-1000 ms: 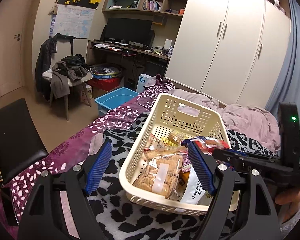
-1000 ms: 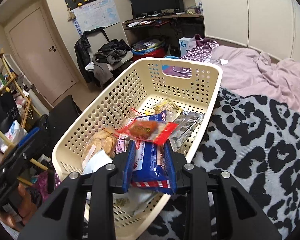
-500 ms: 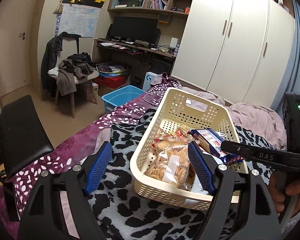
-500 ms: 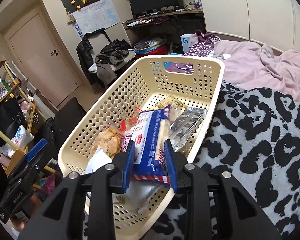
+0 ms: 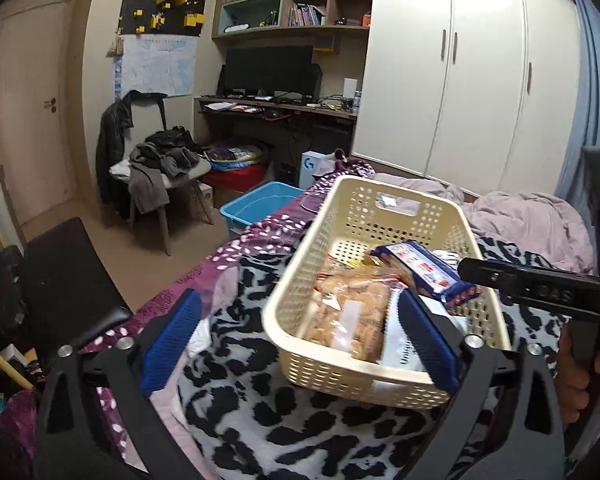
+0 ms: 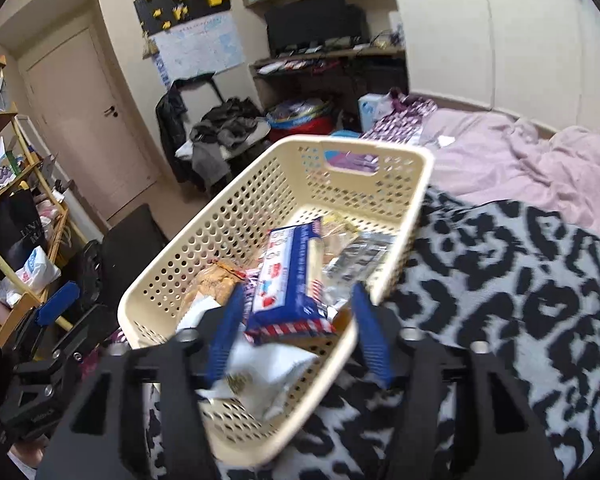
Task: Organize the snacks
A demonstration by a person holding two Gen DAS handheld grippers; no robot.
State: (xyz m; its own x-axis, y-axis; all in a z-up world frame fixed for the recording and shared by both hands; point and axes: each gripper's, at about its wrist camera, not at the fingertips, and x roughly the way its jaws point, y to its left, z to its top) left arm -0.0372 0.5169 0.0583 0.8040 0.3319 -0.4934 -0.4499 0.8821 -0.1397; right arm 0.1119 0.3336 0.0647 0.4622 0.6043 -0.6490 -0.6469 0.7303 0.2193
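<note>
Blue wrapper with red-and-white printing: the biscuit packet (image 6: 290,276) now lies free between the pads of the right tool (image 6: 298,334), which have spread apart. Half a second ago those pads pinched it tightly; a second ago a small red-orange snack lay across its top, and that is no longer visible. The packet appears just released, its near end overhanging the front rim of the cream perforated basket (image 6: 204,236) and the rest slanting down onto the other snacks. I judge this item as good as delivered, though it may tip outward if the near end is not nudged in.

From the left wrist view the packet (image 5: 424,270) is long and slim, glossy, with crimped striped ends, and it rests above a clear bag of golden crackers (image 5: 352,316) and a white pouch (image 5: 404,350). A silvery packet (image 6: 356,256) lies beside it against the right wall.

The left tool (image 5: 296,340) hangs spread wide and empty just before the basket, which sits on the leopard-print blanket (image 5: 260,412) on the bed.
</note>
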